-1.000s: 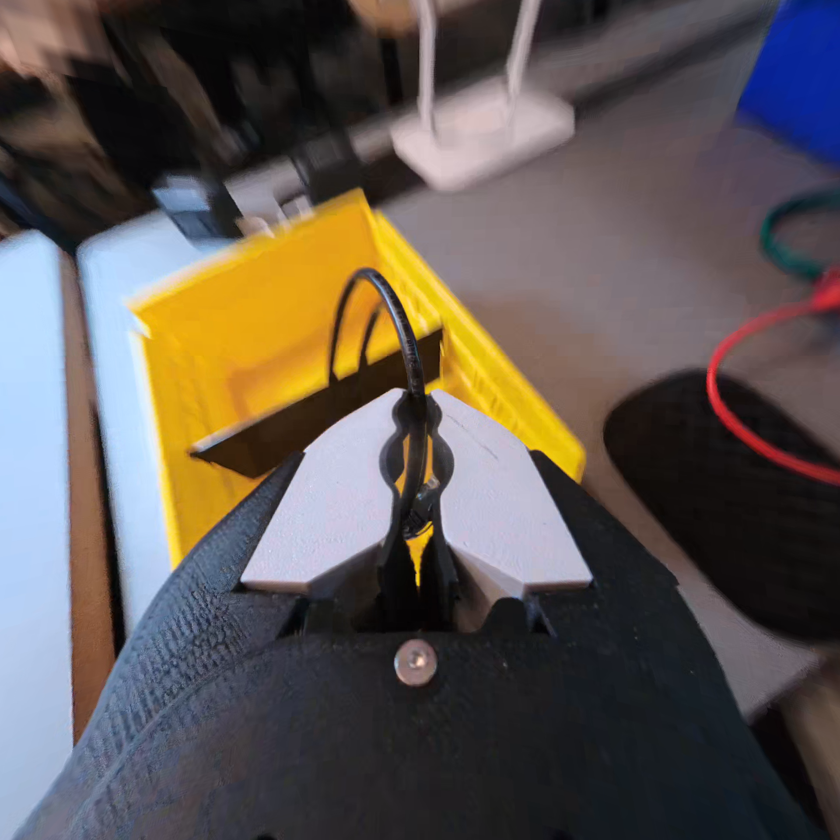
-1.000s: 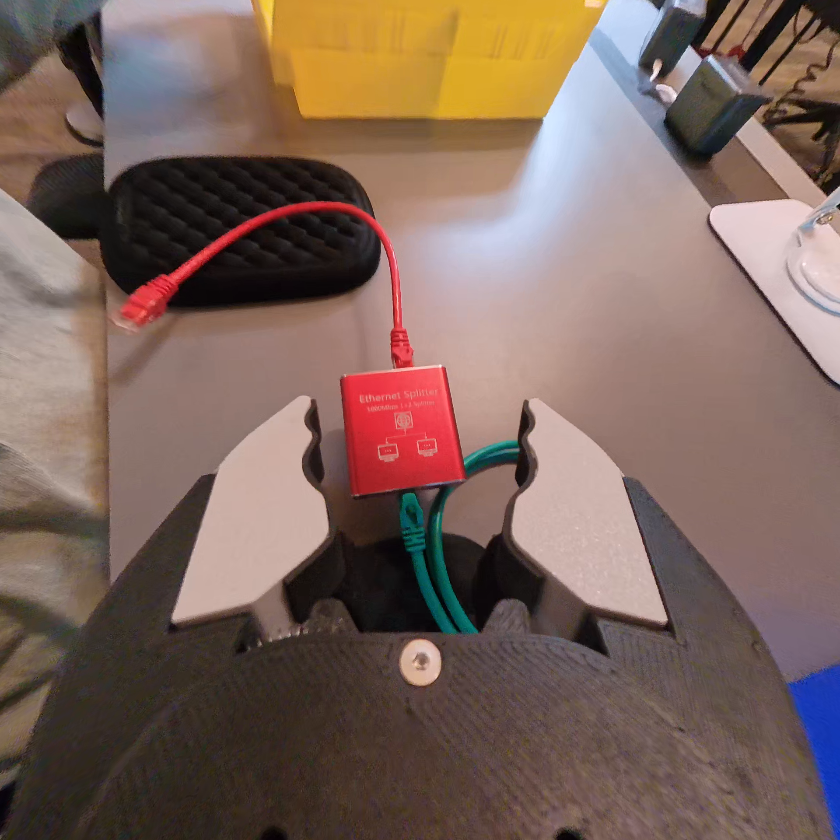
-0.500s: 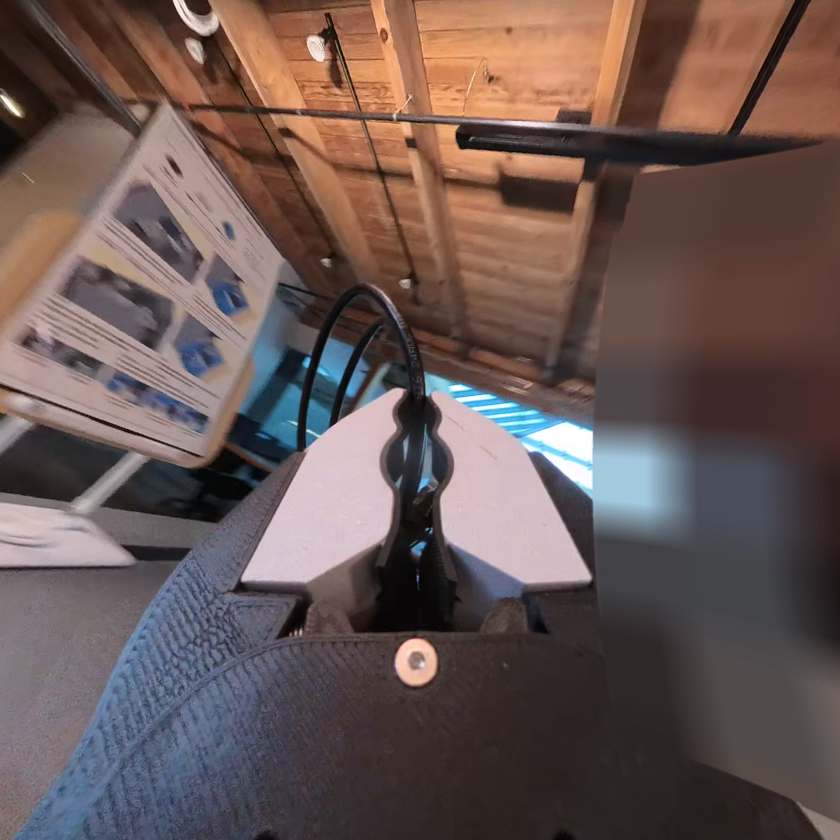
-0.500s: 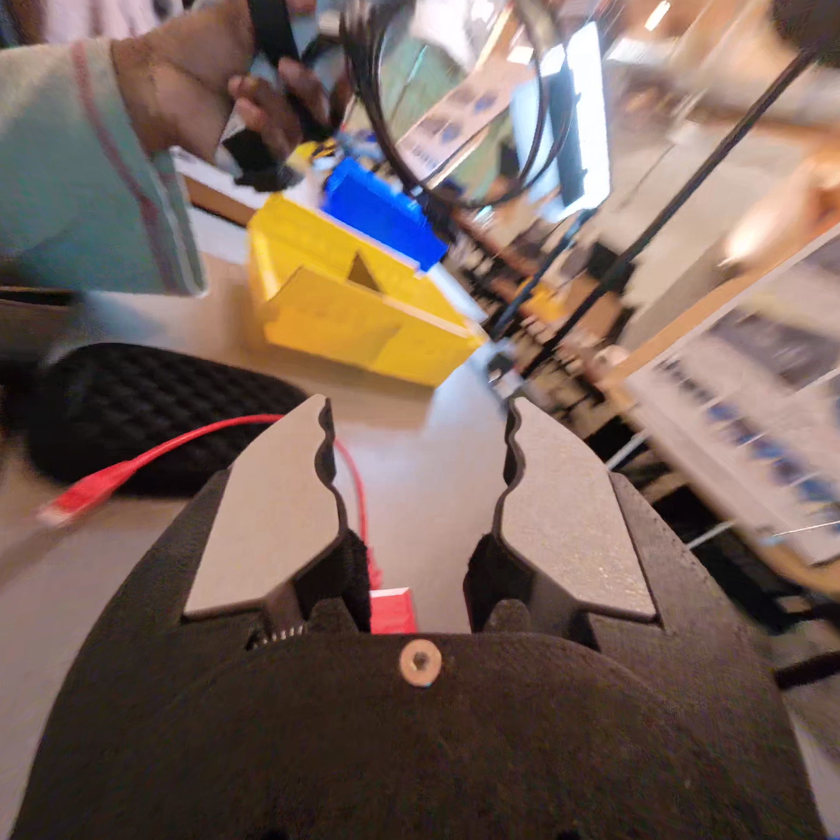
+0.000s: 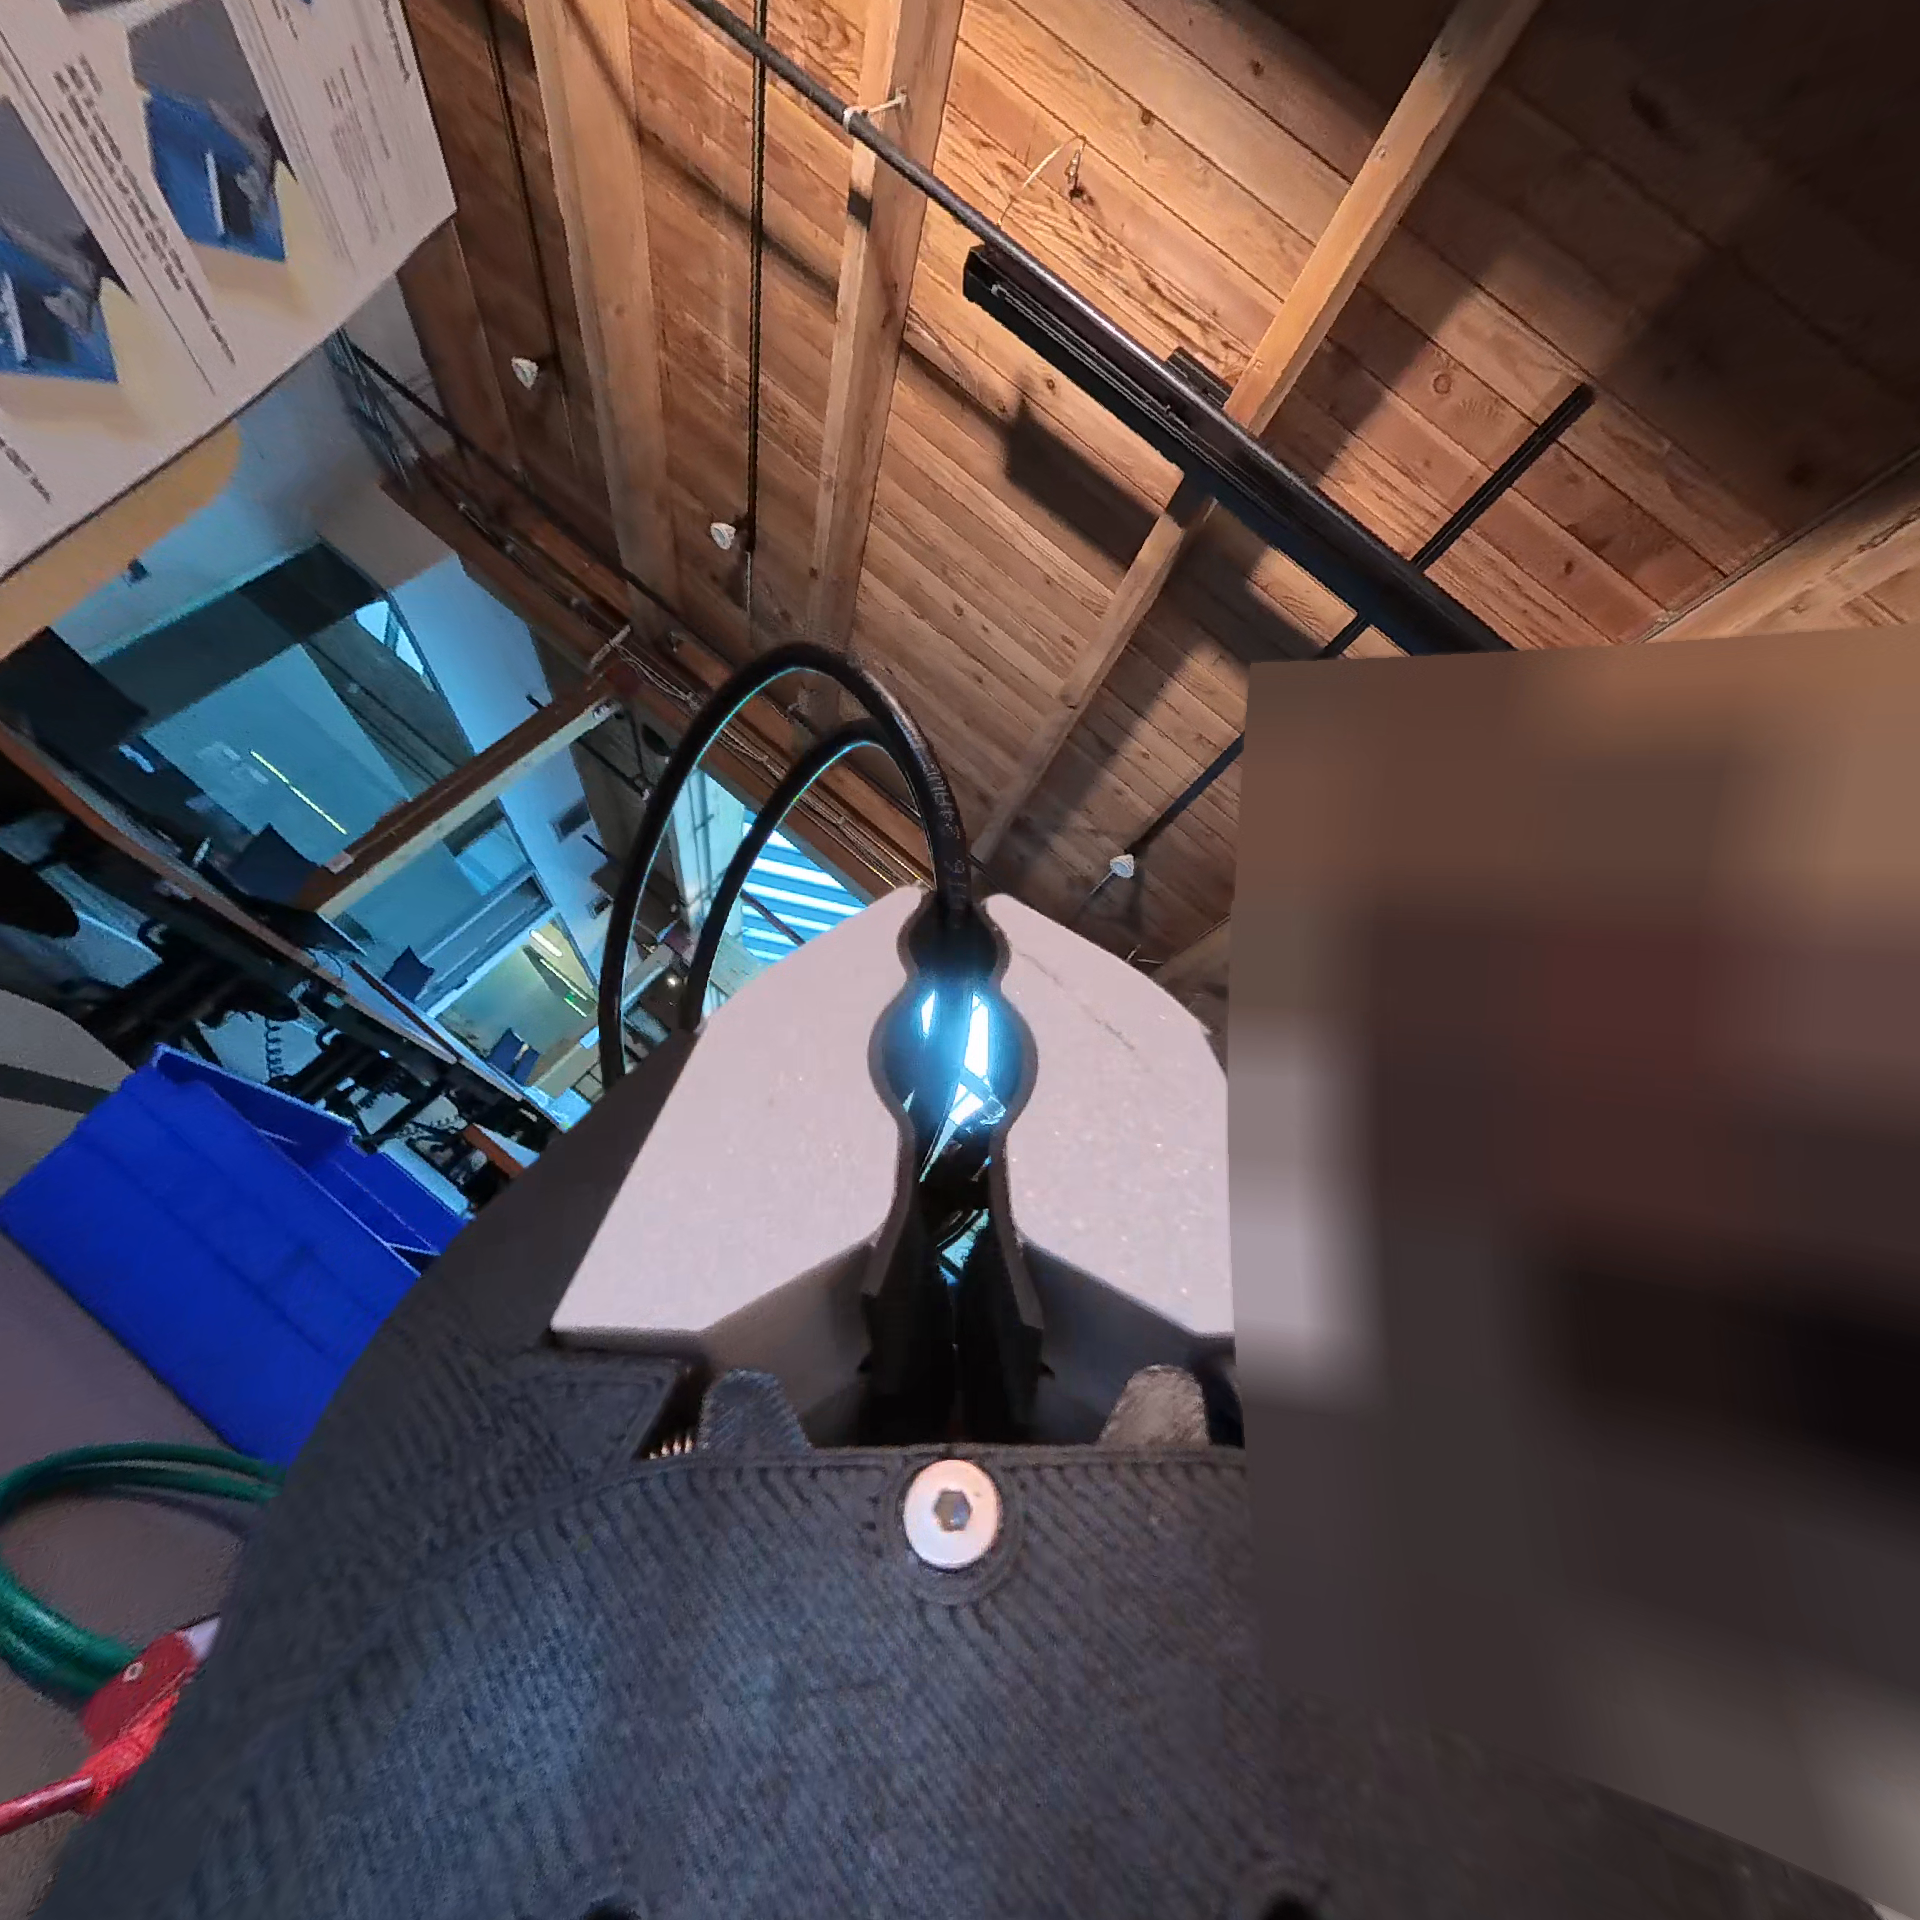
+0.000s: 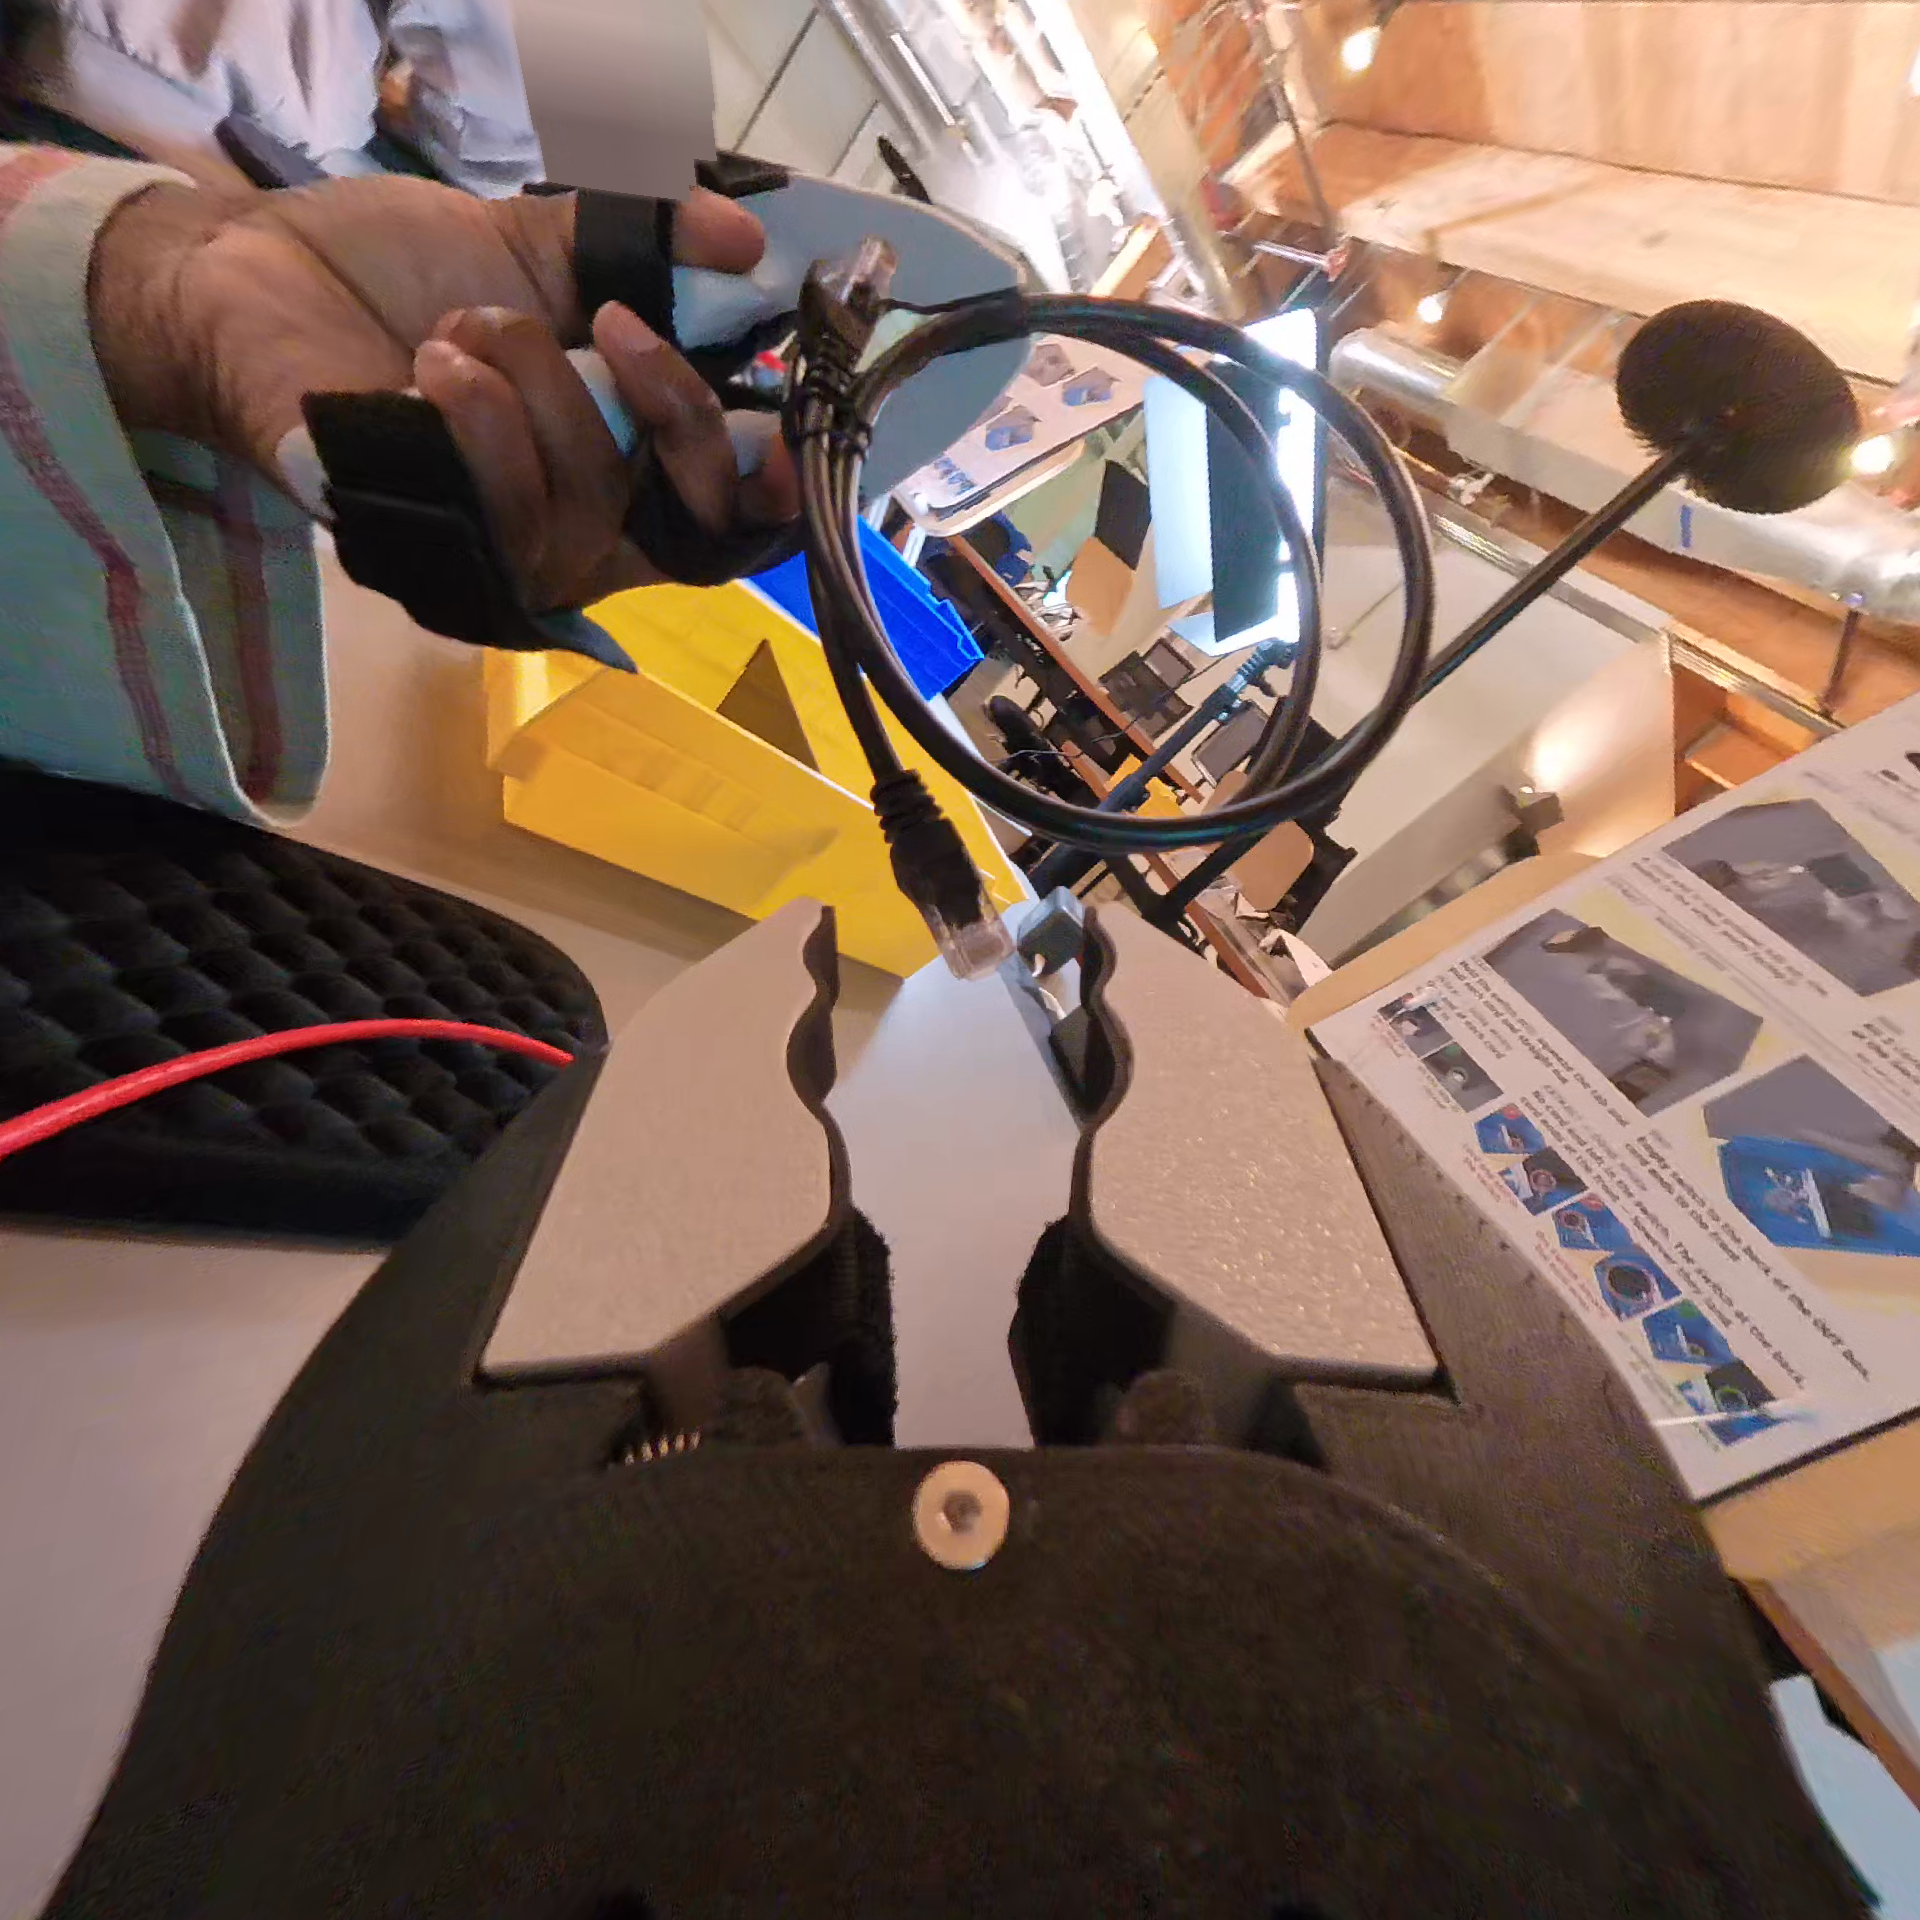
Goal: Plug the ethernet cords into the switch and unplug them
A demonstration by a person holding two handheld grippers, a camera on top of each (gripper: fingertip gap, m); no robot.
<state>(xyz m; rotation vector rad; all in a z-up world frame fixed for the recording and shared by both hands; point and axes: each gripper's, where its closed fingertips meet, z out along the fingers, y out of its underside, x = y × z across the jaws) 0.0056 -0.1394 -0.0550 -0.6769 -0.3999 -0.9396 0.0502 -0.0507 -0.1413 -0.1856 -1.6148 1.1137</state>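
Left gripper pointed up toward the wooden plank ceiling. Its grey jaws were pressed nearly together and clamped a coiled black ethernet cord; the cord came out past the jaw tips and arched away to their left in two loops. Deeper in the slot between the jaws sat a dark tangle with a clear glint, probably a plug, but too shadowed to tell. A blurred patch covered everything to the right of the jaws, including part of the right finger.

Low to the left of these jaws, cut off by the gripper body and the frame edge: a coil of green cable, a corner of the red metal switch box with a red plug in it, and a blue plastic bin. Ports of the switch not visible.

Right gripper had its jaws apart, nothing between them but grey table. Just ahead of the jaw tips hung one clear-tipped plug of the black cord, close to the right finger; contact could not be judged. The coil hung above and beyond, held up by a person's hand working the other gripper; a second plug stuck up near that hand.

Left of the right jaws lay a black quilted pad with a red cable across it, its far end hidden behind the left finger. Ahead stood a yellow plastic bin, partly behind the hand. To the right, a printed sheet with photos, cut by the frame.
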